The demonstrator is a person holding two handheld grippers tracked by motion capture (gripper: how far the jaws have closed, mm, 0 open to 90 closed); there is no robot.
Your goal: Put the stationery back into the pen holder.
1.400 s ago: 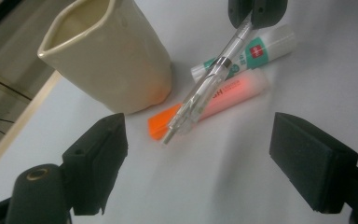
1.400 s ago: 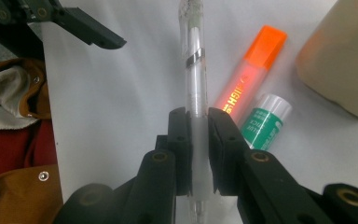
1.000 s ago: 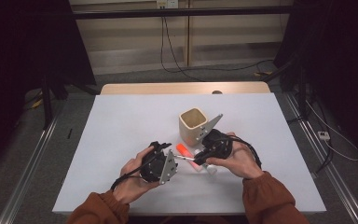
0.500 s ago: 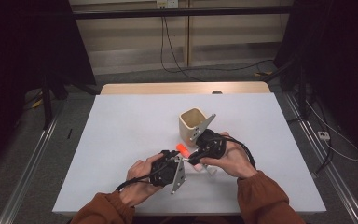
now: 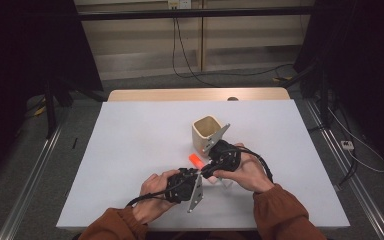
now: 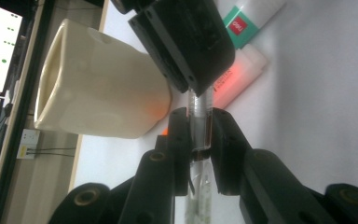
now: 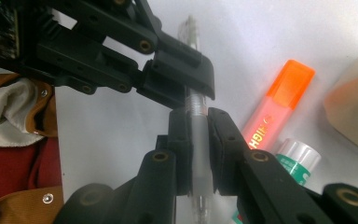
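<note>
A clear pen [image 6: 199,100] is held between both grippers just above the white table [image 5: 130,150]. My left gripper [image 6: 199,116] has just been closing and its pads now press on one end of the pen. My right gripper [image 7: 198,116] is shut on the other end of the pen [image 7: 189,35], facing the left gripper [image 7: 177,70] tip to tip. In the high view the left gripper [image 5: 196,177] and right gripper [image 5: 209,171] meet near the table's front, in front of a cream square cup [image 5: 206,131].
An orange highlighter [image 5: 195,160] lies on the table beside the cup, under the grippers. A green-and-white tube [image 7: 298,158] lies next to the highlighter [image 7: 275,107]. The cup [image 6: 98,84] stands close behind the pen. A wooden strip [image 5: 195,94] runs along the far edge.
The left gripper has moved right and slightly down to meet the right gripper, and its jaws have closed on the pen. The right gripper has stayed put, still shut on the pen.
</note>
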